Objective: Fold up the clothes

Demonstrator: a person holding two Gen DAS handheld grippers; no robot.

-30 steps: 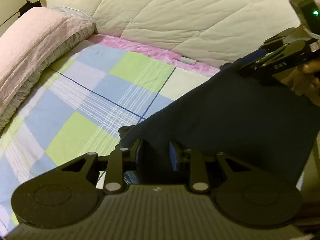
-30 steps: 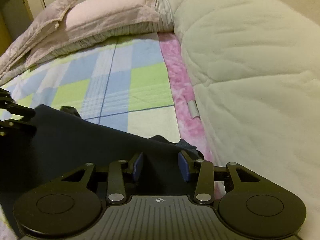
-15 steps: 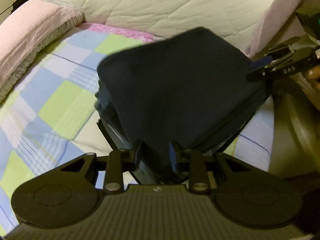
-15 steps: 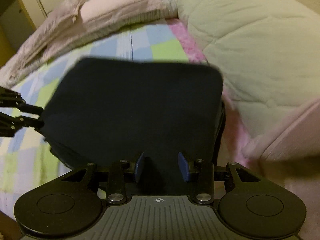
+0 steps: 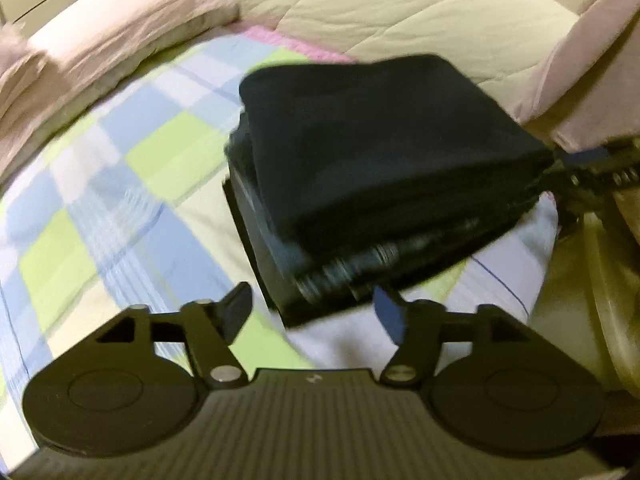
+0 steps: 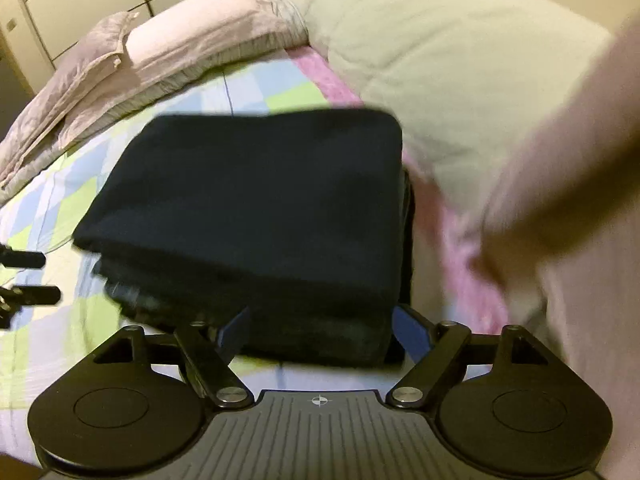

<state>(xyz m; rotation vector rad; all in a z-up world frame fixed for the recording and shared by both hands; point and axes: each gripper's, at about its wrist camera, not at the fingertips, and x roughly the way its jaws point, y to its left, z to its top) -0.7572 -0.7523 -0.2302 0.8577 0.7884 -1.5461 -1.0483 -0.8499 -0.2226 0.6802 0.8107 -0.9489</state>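
The folded dark garment [image 5: 384, 168] lies on the checked bed sheet [image 5: 100, 200]; left claw [image 5: 314, 314] and right claw [image 6: 324, 330] both gape apart.

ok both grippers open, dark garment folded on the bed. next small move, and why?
Probably draw both grippers straight back. The left gripper and right gripper both stand open at the near edge of the dark garment, which lies as a folded stack on the checked sheet, and a straight pull-back should avoid snagging the layers.
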